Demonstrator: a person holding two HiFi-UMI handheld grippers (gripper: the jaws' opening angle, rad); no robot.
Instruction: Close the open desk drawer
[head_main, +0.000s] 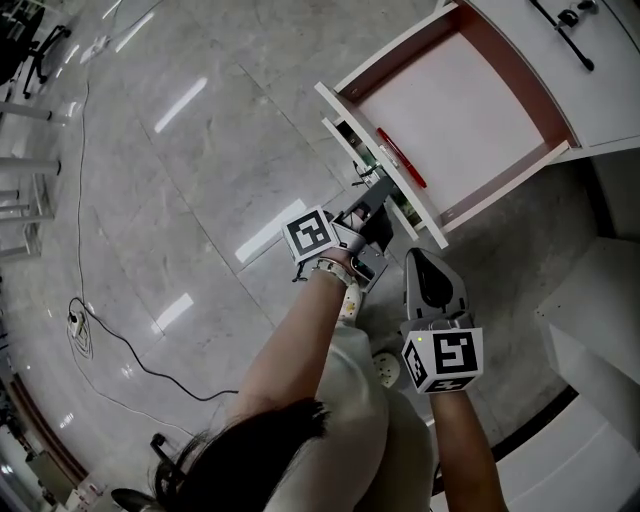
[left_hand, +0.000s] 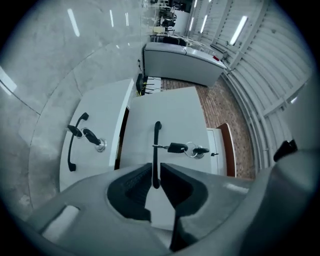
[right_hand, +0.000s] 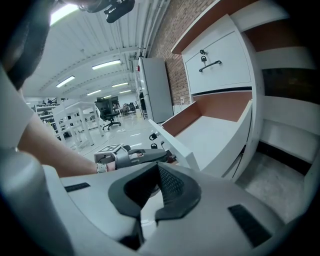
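While open and bare inside, desk drawer (head_main: 470, 110), left tool (left_hand: 156, 170) tight on its handle (left_hand: 156, 142), right tool (right_hand: 156, 172) pressed together.

Can't see lower end of drawer handle (left_hand: 156, 145) behind left gripper (left_hand: 156, 175) pads; cabinet (head_main: 600, 80) cropped at head view edge.

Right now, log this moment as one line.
drawer: open | left gripper: shut on handle | right gripper: shut, empty, clear of drawer
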